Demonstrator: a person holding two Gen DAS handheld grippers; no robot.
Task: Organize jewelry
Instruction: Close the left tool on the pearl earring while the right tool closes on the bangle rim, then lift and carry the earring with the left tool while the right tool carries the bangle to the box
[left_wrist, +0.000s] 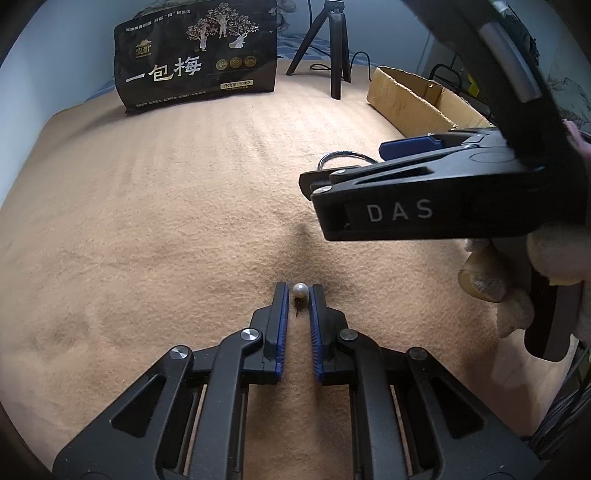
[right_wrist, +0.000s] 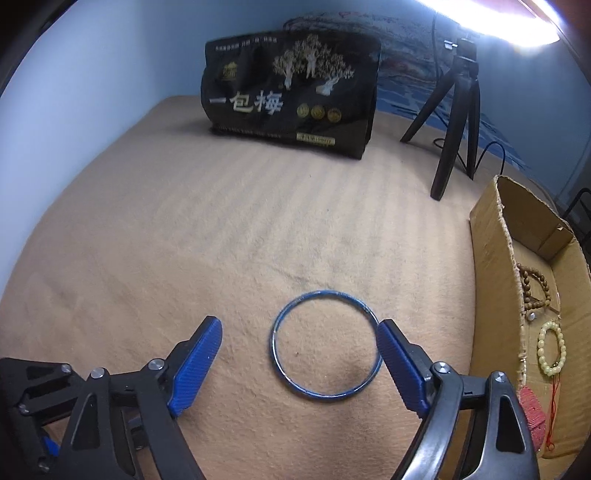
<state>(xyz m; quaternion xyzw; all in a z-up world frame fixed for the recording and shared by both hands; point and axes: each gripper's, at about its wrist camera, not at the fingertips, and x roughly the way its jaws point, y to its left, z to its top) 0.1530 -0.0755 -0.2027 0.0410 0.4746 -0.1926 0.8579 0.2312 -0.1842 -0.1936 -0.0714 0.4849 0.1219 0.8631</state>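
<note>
Pearl stud earring sits on the tan blanket, left gripper pinched shut on it at the tips. Only the right wrist view shows the blue bangle flat between the right gripper fingers, spread open (right pad at the ring's 3 o'clock rim, contact unclear), plus bead bracelets in the cardboard box at 3 o'clock. Black snack bag at 12.
</note>
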